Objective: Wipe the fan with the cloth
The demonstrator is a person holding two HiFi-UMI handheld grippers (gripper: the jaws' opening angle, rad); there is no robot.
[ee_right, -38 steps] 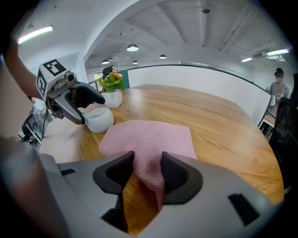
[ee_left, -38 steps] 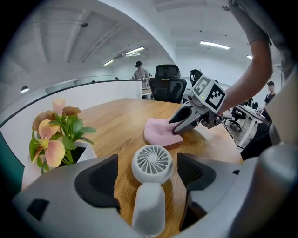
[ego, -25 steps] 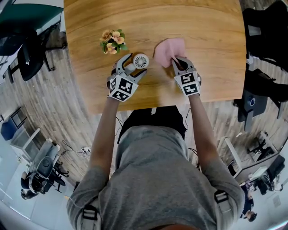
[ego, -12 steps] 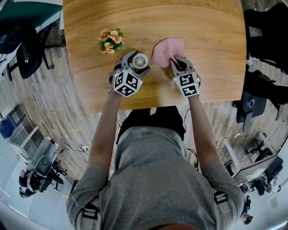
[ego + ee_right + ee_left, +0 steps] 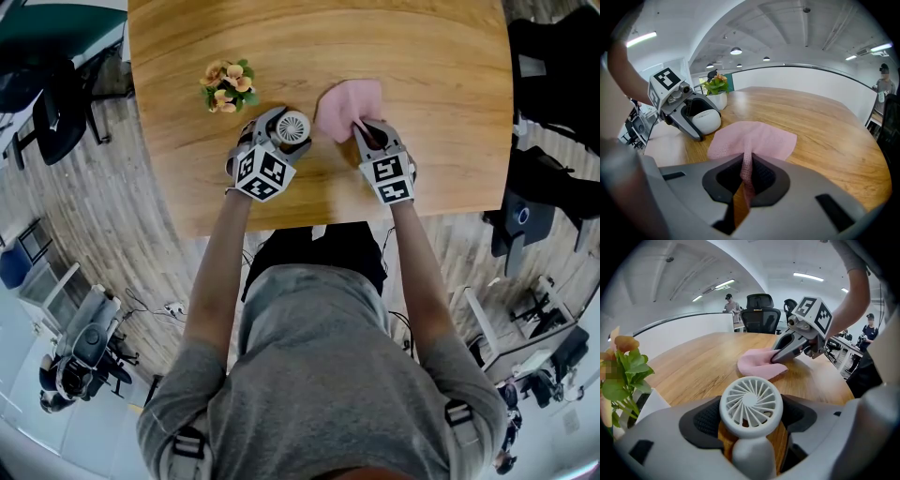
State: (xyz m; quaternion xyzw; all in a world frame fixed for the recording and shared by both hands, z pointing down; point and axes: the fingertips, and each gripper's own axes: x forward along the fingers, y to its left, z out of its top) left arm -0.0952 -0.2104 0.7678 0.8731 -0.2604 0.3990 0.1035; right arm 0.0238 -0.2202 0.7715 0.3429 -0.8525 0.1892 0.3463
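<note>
1. Fan [image 5: 751,405]: small, white, handheld. The round grille head faces the left gripper view's camera and the handle runs back toward the camera. It sits low over the near-middle of the table. Whether it touches the wood, cannot tell.
2. Left gripper [image 5: 289,128]: jaws closed in on the fan head, with a dark pad against the rim on each side. Bare wood shows between the jaws below the head.
3. Cloth [image 5: 345,105]: pink, mostly flat on the table. In the head view it lies just right of the fan and apart from it. Its near edge is pulled up into a narrow ridge.
4. Right gripper [image 5: 747,176]: jaws almost together, pinching that ridge. A thin fold of cloth runs up between the pads, and the rest fans out on the wood ahead.
5. The two grippers are side by side near the table's front edge, both tilted down at the top. A marker cube sits on the back of each.
6. Table [image 5: 422,75]: light wood with rounded corners.
7. Potted flowers [image 5: 227,84]: peach and orange blooms with green leaves in a white pot. They stand beyond and left of the fan, clear of it.
8. Person: grey shirt, bare forearms [image 5: 217,272] reaching to the grippers.
9. Around the table: black office chairs [image 5: 761,312] on the far side, wood-look floor, and standing people far off.
</note>
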